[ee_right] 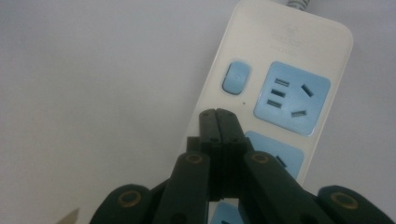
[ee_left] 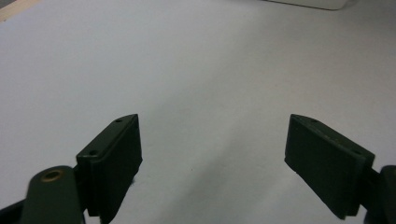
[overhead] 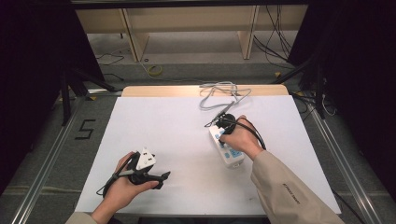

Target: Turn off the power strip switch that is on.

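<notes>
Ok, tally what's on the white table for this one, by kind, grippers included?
Power strip, white with blue sockets: 1
Grey cable coiled at the strip's far end: 1
Handheld grippers, left gripper open, right gripper shut over the strip: 2
Total: 4

Surface [overhead: 177, 126]: bare white across the centre and left edge. Obstacles: power strip [overhead: 226, 148] right of centre; grey cable [overhead: 219, 95] coiled at the far edge. Near-right corner passable.

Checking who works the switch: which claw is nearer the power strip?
Right. The right claw hovers shut over the power strip, by its blue button. The left claw sits open, far across the white sheet.
</notes>
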`<control>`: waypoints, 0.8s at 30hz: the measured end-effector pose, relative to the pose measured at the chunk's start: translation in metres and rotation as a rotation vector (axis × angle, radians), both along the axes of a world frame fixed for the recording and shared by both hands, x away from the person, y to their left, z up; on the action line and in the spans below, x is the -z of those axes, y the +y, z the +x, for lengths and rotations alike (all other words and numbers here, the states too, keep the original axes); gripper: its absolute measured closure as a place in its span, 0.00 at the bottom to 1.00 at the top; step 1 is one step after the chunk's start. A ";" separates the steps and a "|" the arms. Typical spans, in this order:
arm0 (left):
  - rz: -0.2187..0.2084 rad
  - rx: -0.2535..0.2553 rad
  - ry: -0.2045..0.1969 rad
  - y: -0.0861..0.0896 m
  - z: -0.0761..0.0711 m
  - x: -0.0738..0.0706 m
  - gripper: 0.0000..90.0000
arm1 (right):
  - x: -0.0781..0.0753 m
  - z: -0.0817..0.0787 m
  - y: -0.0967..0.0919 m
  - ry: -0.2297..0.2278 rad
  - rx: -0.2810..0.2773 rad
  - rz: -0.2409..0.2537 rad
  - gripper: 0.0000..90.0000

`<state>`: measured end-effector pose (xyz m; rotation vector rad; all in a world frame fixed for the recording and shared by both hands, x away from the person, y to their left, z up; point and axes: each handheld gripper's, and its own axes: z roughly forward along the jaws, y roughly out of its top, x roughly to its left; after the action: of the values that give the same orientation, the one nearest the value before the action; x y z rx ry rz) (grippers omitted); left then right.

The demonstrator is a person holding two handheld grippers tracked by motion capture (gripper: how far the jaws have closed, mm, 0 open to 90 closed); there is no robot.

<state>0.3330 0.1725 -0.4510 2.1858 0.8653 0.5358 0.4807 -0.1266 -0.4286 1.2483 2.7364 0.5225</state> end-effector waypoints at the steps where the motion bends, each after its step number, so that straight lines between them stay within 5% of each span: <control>1: -0.001 -0.001 -0.001 0.000 0.000 0.000 0.20 | 0.000 0.000 0.000 -0.003 -0.001 0.000 1.00; 24: 0.000 -0.005 0.001 0.000 0.000 0.000 0.20 | -0.010 -0.013 -0.018 -0.117 0.001 0.093 1.00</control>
<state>0.3331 0.1725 -0.4508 2.1847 0.8719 0.5370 0.4681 -0.1449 -0.4188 1.1971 2.6429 0.7061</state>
